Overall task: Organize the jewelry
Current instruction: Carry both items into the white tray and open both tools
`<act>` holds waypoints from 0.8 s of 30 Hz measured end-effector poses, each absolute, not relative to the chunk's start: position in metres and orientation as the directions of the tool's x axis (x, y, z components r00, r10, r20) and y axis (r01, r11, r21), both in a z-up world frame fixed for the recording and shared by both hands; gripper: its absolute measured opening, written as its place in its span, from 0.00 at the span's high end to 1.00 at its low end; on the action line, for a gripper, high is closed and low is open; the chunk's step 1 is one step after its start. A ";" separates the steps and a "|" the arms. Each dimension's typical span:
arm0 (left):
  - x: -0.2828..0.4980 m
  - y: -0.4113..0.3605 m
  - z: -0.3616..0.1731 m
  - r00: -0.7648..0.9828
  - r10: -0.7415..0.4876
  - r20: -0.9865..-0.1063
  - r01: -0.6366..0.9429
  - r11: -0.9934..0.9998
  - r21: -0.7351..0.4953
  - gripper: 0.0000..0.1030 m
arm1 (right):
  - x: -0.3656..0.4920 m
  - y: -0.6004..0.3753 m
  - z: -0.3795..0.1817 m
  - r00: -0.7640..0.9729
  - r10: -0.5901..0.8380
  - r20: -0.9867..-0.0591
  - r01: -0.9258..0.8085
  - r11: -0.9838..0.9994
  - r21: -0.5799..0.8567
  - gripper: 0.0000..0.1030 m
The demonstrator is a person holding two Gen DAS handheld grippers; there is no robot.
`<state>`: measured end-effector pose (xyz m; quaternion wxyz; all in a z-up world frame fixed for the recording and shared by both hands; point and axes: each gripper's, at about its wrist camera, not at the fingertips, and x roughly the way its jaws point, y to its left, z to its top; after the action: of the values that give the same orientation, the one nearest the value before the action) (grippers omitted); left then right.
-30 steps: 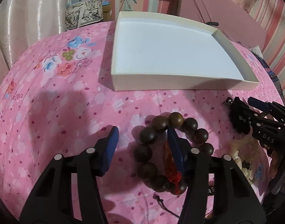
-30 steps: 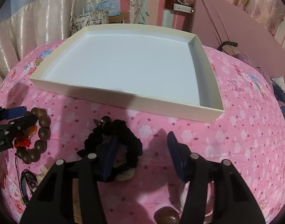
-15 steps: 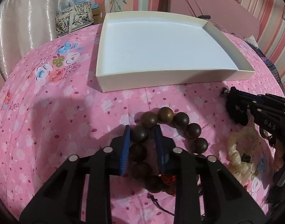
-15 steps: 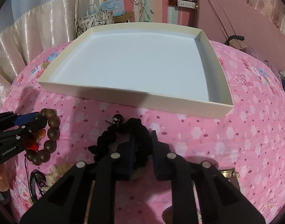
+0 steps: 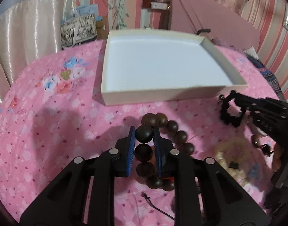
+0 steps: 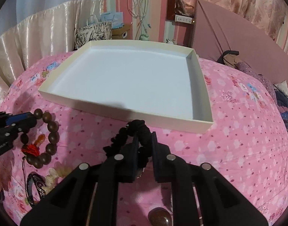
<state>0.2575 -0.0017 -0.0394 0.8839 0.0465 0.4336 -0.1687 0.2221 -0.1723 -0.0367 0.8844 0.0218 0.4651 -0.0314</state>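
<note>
Both claws have closed within the last second: your left claw [image 5: 144, 137] now pinches the wooden bead bracelet [image 5: 163, 146], your right claw [image 6: 144, 141] grips the black scrunchie [image 6: 132, 137]. Each piece lies just before the empty white tray [image 6: 125, 111] on the bed, so carry them in next.

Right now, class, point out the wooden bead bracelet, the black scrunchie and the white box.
wooden bead bracelet [image 5: 144, 134]: left wrist view, gripped bead.
black scrunchie [image 6: 143, 131]: right wrist view, gripped band.
white box [image 6: 113, 110]: right wrist view, near wall.

Glossy wooden bead bracelet [image 5: 178, 136], matt cardboard tray [image 6: 177, 123]
</note>
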 end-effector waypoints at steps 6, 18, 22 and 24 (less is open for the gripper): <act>0.240 -0.014 -0.009 0.610 -0.284 -0.740 0.383 0.923 -0.038 0.83 | 0.222 -0.178 -0.024 0.579 -0.022 -0.815 0.084 0.996 0.033 0.88; 0.253 -0.032 0.052 0.645 -0.363 -0.673 0.450 0.892 -0.050 0.83 | 0.247 -0.192 0.015 0.617 -0.033 -0.786 0.115 0.992 0.048 0.88; 0.278 -0.038 0.063 0.644 -0.372 -0.668 0.445 0.893 -0.067 0.83 | 0.275 -0.203 0.020 0.616 -0.032 -0.787 0.134 0.989 0.065 0.88; 0.297 -0.042 0.062 0.640 -0.366 -0.675 0.439 0.896 -0.070 0.83 | 0.294 -0.210 0.017 0.613 -0.026 -0.789 0.144 0.986 0.080 0.88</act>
<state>0.2967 -0.0424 0.0621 0.9042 0.0505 0.3610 -0.2228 0.2938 -0.2097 0.0170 0.8956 0.0675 0.4371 -0.0473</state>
